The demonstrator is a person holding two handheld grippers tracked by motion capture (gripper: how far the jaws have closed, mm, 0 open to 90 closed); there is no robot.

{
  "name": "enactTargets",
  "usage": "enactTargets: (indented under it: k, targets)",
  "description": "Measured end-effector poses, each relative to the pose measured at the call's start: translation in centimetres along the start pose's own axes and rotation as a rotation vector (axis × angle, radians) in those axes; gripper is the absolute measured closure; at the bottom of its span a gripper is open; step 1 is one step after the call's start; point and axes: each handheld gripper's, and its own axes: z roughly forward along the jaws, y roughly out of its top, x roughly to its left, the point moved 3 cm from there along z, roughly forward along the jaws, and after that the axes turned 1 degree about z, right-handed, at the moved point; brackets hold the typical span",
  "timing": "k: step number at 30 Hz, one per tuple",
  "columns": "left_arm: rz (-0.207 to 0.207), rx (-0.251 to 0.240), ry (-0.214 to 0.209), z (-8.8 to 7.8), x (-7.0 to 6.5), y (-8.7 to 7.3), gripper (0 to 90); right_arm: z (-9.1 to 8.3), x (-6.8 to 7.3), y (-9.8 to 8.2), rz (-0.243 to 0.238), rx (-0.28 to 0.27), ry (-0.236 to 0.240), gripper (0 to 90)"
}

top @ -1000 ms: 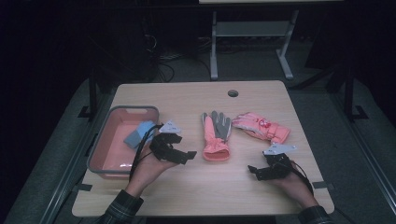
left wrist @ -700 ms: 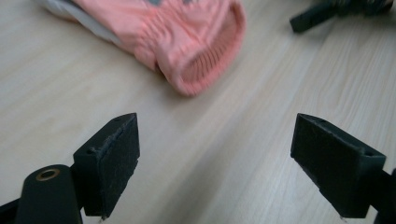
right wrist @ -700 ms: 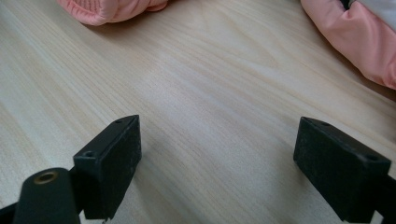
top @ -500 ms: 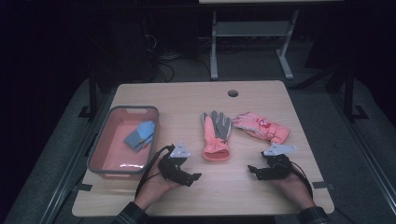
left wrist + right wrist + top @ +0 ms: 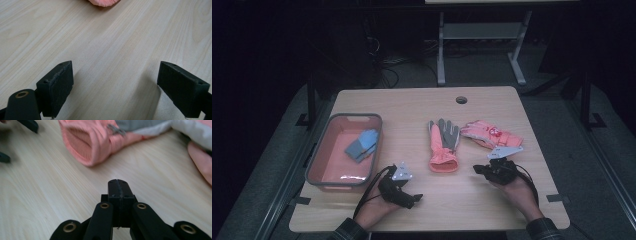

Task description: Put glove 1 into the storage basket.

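A grey-and-salmon glove (image 5: 443,145) lies palm down at mid-table, cuff toward me. A pink glove (image 5: 489,134) lies to its right. A blue glove (image 5: 362,145) rests inside the pink tray (image 5: 324,150) at the left. My left gripper (image 5: 413,199) sits low over bare wood near the front edge, right of the tray, and is open (image 5: 125,87) with nothing between its jaws. My right gripper (image 5: 478,170) points left toward the salmon cuff (image 5: 87,142). Its jaws have just been closing and now stand shut (image 5: 117,187) on nothing, a short way from the cuff.
The wooden table (image 5: 422,107) has a round cable hole (image 5: 461,99) at the back. Tape marks sit at the front corners. Dark floor, cables and a metal frame (image 5: 477,35) lie beyond the far edge. The other gripper's jaw tips (image 5: 27,125) show at the top left.
My left hand has drawn back from the tray and sunk toward the table's front, leaving the blue glove lying in the tray. The right hand has barely shifted.
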Motion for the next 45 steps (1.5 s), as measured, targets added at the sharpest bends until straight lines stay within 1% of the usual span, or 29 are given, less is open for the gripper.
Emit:
enactTargets:
  k: [3, 4, 5, 6, 7, 9, 11, 16, 20, 21, 22, 23, 24, 26, 27, 29, 31, 33, 34, 35, 36, 38, 40, 41, 45]
  targets:
    - [0.011, -0.030, -0.006, 0.1, 0.0, -0.2, 12.3, 0.4, 0.4, 1.4, -0.009, -0.009, 0.033, 89.9]
    - [0.015, -0.047, -0.011, 0.1, 0.1, -0.3, 12.4, 0.6, 0.6, 2.2, -0.011, -0.009, 0.049, 89.9]
    - [0.015, -0.047, -0.011, 0.1, 0.1, -0.3, 12.4, 0.6, 0.6, 2.2, -0.011, -0.009, 0.049, 89.9]
    - [0.023, -0.049, -0.017, 0.0, 0.1, -0.4, 12.4, 0.7, 0.8, 2.7, -0.005, -0.013, 0.057, 89.9]
    - [0.027, -0.068, -0.020, 0.1, 0.2, -0.6, 12.5, 1.2, 1.0, 3.8, -0.006, -0.022, 0.078, 89.9]
    - [0.024, -0.068, -0.023, 0.1, 0.2, -0.6, 12.5, 1.4, 1.1, 4.2, -0.003, -0.022, 0.083, 89.9]
    - [0.024, -0.068, -0.021, 0.1, 0.2, -0.6, 12.5, 2.0, 1.4, 5.2, -0.006, -0.022, 0.089, 89.9]
    - [0.033, -0.064, -0.020, 0.1, 0.3, -0.6, 12.5, 3.1, 1.9, 7.0, -0.019, -0.025, 0.093, 90.0]
    - [0.036, -0.063, -0.020, 0.1, 0.3, -0.5, 12.4, 4.1, 2.2, 8.0, -0.022, -0.020, 0.110, 89.9]
    - [0.025, -0.071, -0.024, 0.2, 0.2, -0.5, 12.5, 4.3, 2.3, 8.2, -0.024, -0.019, 0.112, 89.9]
    - [0.031, -0.067, -0.025, 0.2, 0.3, -0.5, 12.4, 4.6, 2.3, 8.4, -0.020, -0.020, 0.116, 89.9]
    - [0.031, -0.068, -0.025, 0.2, 0.3, -0.5, 12.4, 4.9, 2.4, 8.5, -0.019, -0.015, 0.121, 89.9]
    - [0.031, -0.068, -0.026, 0.2, 0.3, -0.5, 12.4, 5.2, 2.4, 8.6, -0.037, -0.008, 0.114, 89.9]
    - [0.028, -0.067, -0.027, 0.2, 0.3, -0.5, 12.4, 5.7, 2.6, 8.7, -0.030, -0.005, 0.118, 89.9]
    - [0.032, -0.064, -0.027, 0.2, 0.3, -0.5, 12.5, 6.0, 2.5, 8.7, -0.041, -0.002, 0.113, 89.9]
    - [0.032, -0.062, -0.027, 0.2, 0.3, -0.5, 12.5, 6.4, 2.5, 8.5, -0.025, 0.020, 0.113, 90.0]
    - [0.032, -0.062, -0.027, 0.2, 0.3, -0.5, 12.5, 6.9, 2.5, 8.1, -0.028, 0.041, 0.118, 90.0]
    - [0.032, -0.062, -0.027, 0.2, 0.3, -0.5, 12.5, 7.0, 2.5, 7.7, -0.026, 0.048, 0.119, 90.0]
    - [0.032, -0.062, -0.027, 0.2, 0.3, -0.5, 12.5, 6.9, 2.6, 7.6, -0.018, 0.050, 0.120, 90.0]
    - [0.032, -0.062, -0.027, 0.2, 0.3, -0.5, 12.5, 6.8, 2.6, 7.4, -0.026, 0.046, 0.122, 90.0]
    - [0.032, -0.062, -0.026, 0.2, 0.3, -0.5, 12.5, 6.7, 2.8, 7.3, -0.018, 0.051, 0.127, 90.0]
    - [0.032, -0.062, -0.026, 0.2, 0.3, -0.5, 12.5, 6.4, 2.8, 7.0, -0.032, 0.054, 0.130, 90.0]
    - [0.033, -0.061, -0.026, 0.2, 0.3, -0.5, 12.5, 5.9, 2.9, 6.6, -0.037, 0.061, 0.133, 90.0]
    - [0.026, -0.067, -0.028, 0.2, 0.3, -0.4, 12.5, 5.6, 3.0, 6.4, -0.039, 0.065, 0.136, 89.9]
    - [0.028, -0.065, -0.027, 0.2, 0.3, -0.5, 12.5, 4.4, 3.1, 5.5, -0.052, 0.076, 0.141, 89.9]
